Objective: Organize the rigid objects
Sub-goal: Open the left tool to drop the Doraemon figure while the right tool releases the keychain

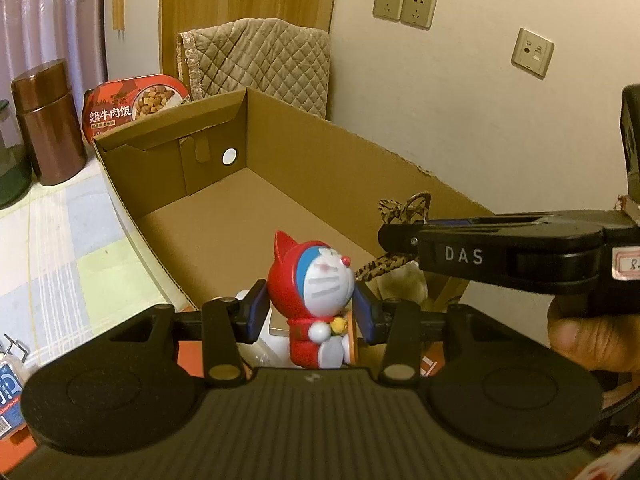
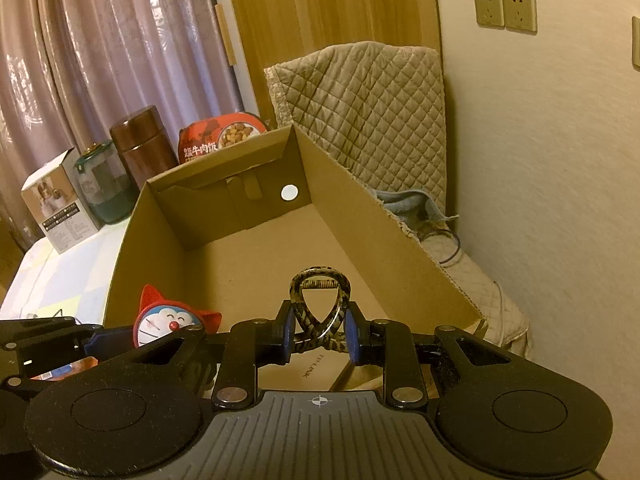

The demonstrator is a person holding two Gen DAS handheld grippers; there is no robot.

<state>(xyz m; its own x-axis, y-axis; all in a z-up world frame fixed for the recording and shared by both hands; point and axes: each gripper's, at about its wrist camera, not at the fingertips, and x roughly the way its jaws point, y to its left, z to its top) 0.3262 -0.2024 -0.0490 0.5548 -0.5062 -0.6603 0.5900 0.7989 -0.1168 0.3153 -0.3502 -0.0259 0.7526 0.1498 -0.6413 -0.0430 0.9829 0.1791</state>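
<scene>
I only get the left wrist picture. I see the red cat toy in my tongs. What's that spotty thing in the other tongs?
Observer: In the right wrist view it is a leopard-patterned hair claw clip, a loop with a metal spring at its top, pinched by the right tongs.
Operator: Is anything behind the brown tin?
Observer: Yes, a glass jar with a green clasp lid stands left of the brown tin.
Operator: Anything else there?
Observer: A small white carton with a photo of a person stands left of that jar.
</scene>
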